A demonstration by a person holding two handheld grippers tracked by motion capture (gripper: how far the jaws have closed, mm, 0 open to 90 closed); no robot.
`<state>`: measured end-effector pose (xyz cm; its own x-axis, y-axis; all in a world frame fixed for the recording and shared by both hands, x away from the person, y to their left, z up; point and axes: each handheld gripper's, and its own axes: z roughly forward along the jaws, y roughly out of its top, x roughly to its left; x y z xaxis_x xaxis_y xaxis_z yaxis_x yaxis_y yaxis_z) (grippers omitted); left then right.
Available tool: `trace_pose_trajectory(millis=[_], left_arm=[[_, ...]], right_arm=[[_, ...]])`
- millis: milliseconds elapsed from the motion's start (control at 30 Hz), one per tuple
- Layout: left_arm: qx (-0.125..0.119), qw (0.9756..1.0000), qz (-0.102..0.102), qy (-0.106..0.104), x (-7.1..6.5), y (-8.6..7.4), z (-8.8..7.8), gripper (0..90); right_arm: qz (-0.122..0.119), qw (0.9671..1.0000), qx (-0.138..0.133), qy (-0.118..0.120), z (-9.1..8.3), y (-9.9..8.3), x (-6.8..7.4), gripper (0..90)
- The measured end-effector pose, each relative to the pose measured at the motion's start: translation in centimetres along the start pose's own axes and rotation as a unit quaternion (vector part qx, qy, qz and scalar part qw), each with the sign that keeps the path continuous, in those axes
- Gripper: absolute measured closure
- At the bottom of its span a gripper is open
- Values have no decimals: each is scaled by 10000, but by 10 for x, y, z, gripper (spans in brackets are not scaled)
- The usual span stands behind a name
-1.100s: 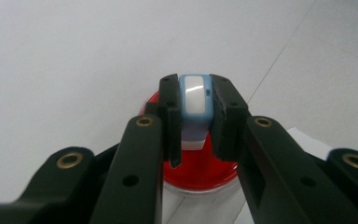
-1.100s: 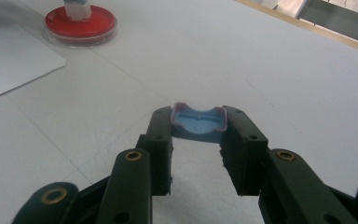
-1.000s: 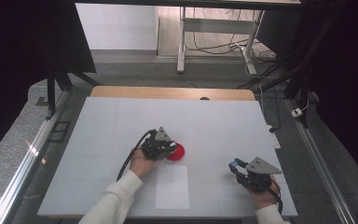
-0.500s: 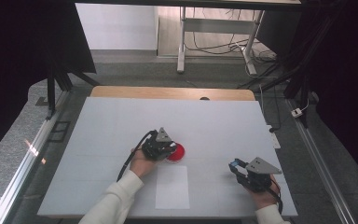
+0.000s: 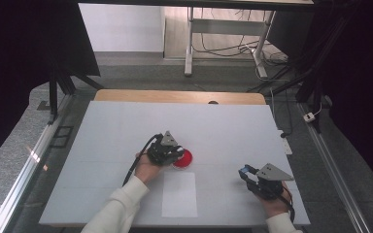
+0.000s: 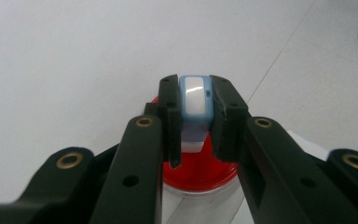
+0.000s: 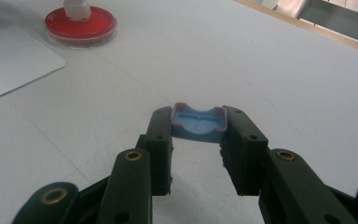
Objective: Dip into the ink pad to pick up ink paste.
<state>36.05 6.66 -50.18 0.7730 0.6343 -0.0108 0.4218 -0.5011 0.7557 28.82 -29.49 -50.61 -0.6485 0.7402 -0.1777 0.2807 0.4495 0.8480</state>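
A round red dish [image 5: 186, 159] sits on the white table near its middle. In the left gripper view my left gripper [image 6: 196, 95] is shut on a small blue-and-white block [image 6: 196, 99], held upright with its white lower end on the red dish [image 6: 204, 173]. The right gripper view shows the block's white base [image 7: 77, 9] standing in the dish [image 7: 80, 24]. My right gripper [image 7: 199, 125] is shut on a shallow blue cap [image 7: 199, 122], held just above the table at the front right. In the high view the left gripper [image 5: 176, 154] is at the dish and the right gripper [image 5: 246, 173] is apart from it.
A white sheet of paper [image 5: 179, 194] lies flat in front of the dish, between my two hands. The table [image 5: 233, 131] has a wooden strip along its far edge. Metal rails run along both sides, and cables lie on the floor beyond.
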Motion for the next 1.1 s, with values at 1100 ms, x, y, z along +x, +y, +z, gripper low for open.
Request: trace_pose_trajectory(millis=[1100], left_arm=[[-450, 9986, 28, -261, -3, 11, -33, 749]], right_arm=[[18, 10000, -38, 29, -1, 0, 0, 641]])
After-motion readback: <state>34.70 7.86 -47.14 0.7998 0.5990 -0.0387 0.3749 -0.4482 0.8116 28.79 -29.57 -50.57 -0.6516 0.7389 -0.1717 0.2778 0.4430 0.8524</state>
